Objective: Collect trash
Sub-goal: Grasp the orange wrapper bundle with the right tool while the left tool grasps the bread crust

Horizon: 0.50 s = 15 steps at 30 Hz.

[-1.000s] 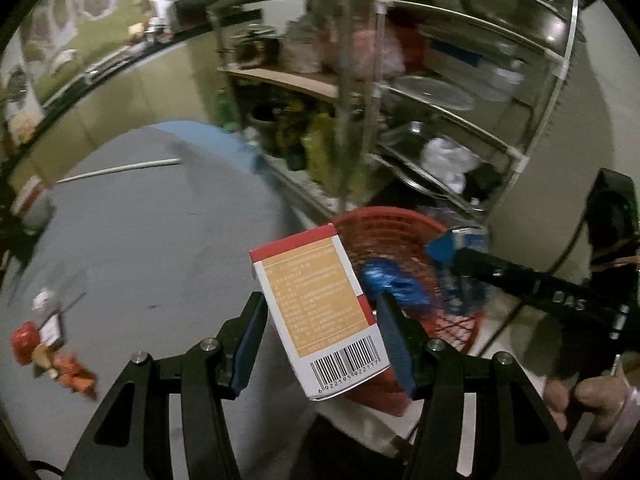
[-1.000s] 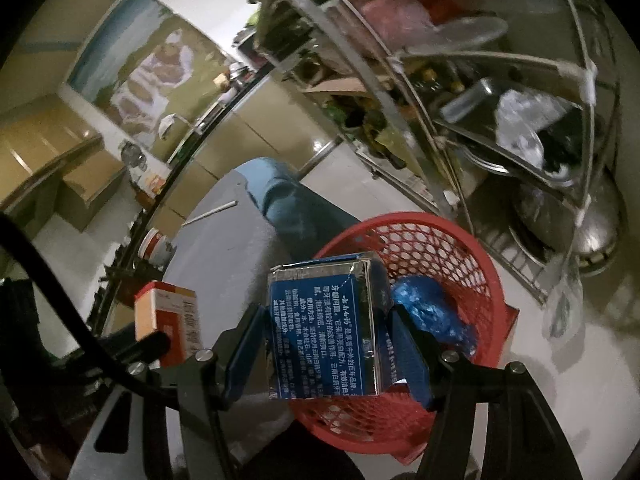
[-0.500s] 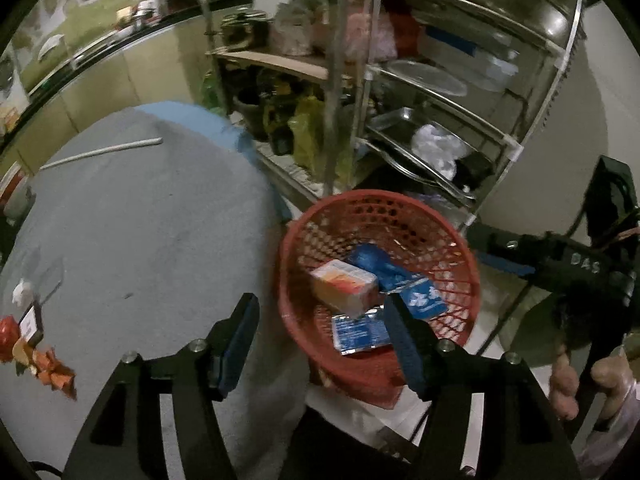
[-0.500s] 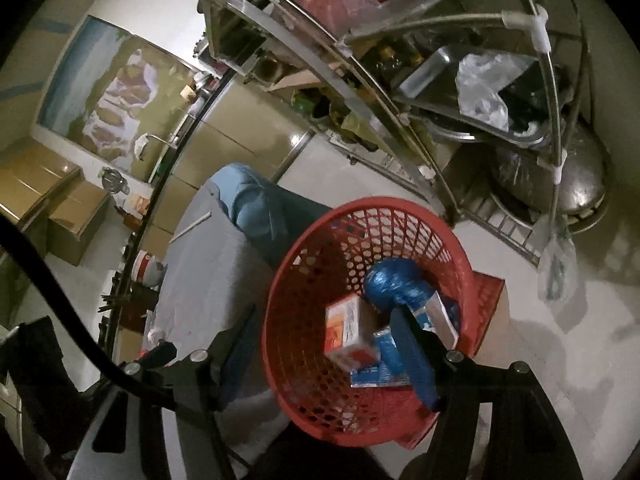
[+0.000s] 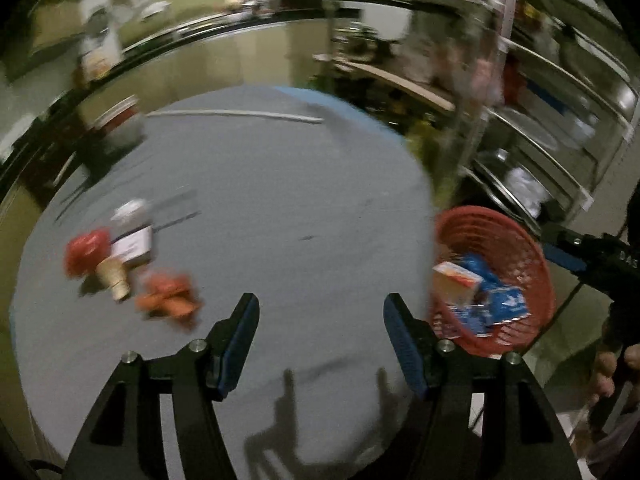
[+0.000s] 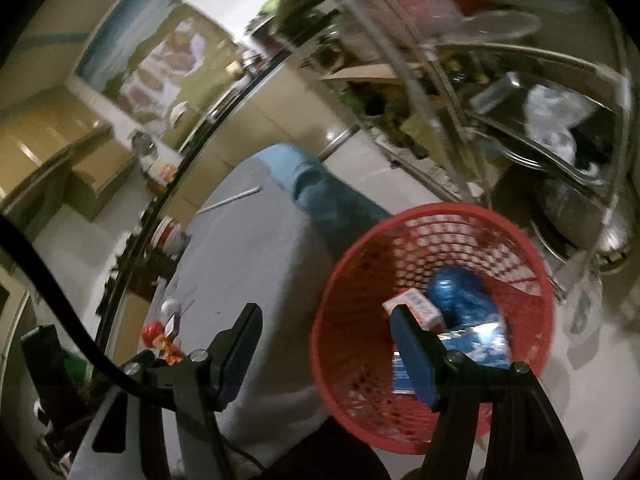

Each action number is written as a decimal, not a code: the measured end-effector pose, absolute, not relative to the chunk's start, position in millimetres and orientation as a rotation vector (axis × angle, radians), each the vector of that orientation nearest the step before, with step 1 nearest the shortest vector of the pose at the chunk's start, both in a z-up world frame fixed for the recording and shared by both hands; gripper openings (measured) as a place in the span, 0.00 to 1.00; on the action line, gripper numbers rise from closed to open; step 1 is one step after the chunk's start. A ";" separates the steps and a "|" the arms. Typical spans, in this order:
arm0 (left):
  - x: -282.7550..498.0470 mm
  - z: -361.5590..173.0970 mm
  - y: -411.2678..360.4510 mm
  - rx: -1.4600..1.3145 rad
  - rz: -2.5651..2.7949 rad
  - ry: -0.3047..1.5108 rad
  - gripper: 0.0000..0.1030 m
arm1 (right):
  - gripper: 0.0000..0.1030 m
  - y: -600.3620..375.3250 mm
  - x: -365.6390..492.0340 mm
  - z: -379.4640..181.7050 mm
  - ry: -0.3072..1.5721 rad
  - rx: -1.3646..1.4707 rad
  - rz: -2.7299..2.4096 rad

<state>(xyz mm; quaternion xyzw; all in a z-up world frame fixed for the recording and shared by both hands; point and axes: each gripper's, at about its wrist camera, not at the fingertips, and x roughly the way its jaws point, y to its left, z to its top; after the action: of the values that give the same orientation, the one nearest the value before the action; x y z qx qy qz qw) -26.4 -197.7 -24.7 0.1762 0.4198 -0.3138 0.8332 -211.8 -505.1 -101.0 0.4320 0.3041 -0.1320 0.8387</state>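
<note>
**Both grippers empty, boxes lying in the red basket**

The left gripper (image 5: 320,336) is hanging over the grey table (image 5: 280,184) with its jaws spread wide and nothing sitting between them. To its right, beyond the table's edge and lower down, the red mesh basket (image 5: 532,248) is standing on the floor. Inside it an orange-and-white box (image 5: 456,280) is lying tilted against a blue carton (image 5: 500,304), and a crumpled blue wrapper (image 6: 460,292) is sitting behind them.

The right gripper (image 6: 326,344) is hovering with its jaws likewise wide apart and gripping nothing; its right finger is overlapping the basket's opening in the right wrist view, while its left finger is showing against the table.

More trash is waiting on the table's left side, well apart from the basket: a red crumpled piece (image 5: 86,250), a small white card (image 5: 132,246) touching it, a tan cone-shaped piece (image 5: 114,280) just beside them, and orange scraps (image 5: 170,296) nearest the left gripper. The blur is making finer detail impossible to tell.

A long white stick (image 5: 236,114) is lying near the table's far edge. A metal shelf rack (image 5: 560,100) loaded with kitchenware is standing behind the basket
</note>
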 end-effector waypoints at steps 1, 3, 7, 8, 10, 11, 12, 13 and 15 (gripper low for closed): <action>-22.9 -23.5 -187.9 0.363 -0.645 0.890 0.64 | 0.68 -499.0 -204.8 -98.2 0.651 0.900 -0.262; -10.7 -22.4 -155.6 0.328 -0.578 0.893 0.64 | 0.68 -487.8 -193.0 -94.3 0.664 0.878 -0.235; 12.4 -21.6 -104.1 0.273 -0.457 0.896 0.64 | 0.68 -465.2 -167.2 -89.1 0.698 0.836 -0.176; 18.6 -22.1 -93.5 0.258 -0.430 0.900 0.64 | 0.68 -457.3 -159.0 -86.7 0.707 0.822 -0.155; 28.3 -23.5 -77.2 0.232 -0.389 0.906 0.64 | 0.68 -441.2 -143.1 -82.6 0.725 0.794 -0.112; 36.6 -23.6 -63.3 0.205 -0.356 0.911 0.64 | 0.68 -431.3 -133.2 -79.2 0.735 0.773 -0.087; 38.7 -23.7 -56.4 0.189 -0.343 0.913 0.64 | 0.68 -420.8 -123.3 -75.2 0.743 0.750 -0.061; 45.7 -23.0 -43.4 0.154 -0.326 0.917 0.64 | 0.68 -411.8 -114.5 -72.6 0.749 0.734 -0.039; 55.5 -22.2 -26.4 0.115 -0.303 0.925 0.64 | 0.68 -391.6 -95.4 -66.2 0.761 0.698 0.019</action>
<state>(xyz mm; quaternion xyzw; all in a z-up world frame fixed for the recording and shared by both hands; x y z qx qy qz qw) 55.5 -26.4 -22.2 0.0550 0.4441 -0.1453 0.8824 -95.4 -391.6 -66.2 0.3335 0.3637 0.0092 0.8697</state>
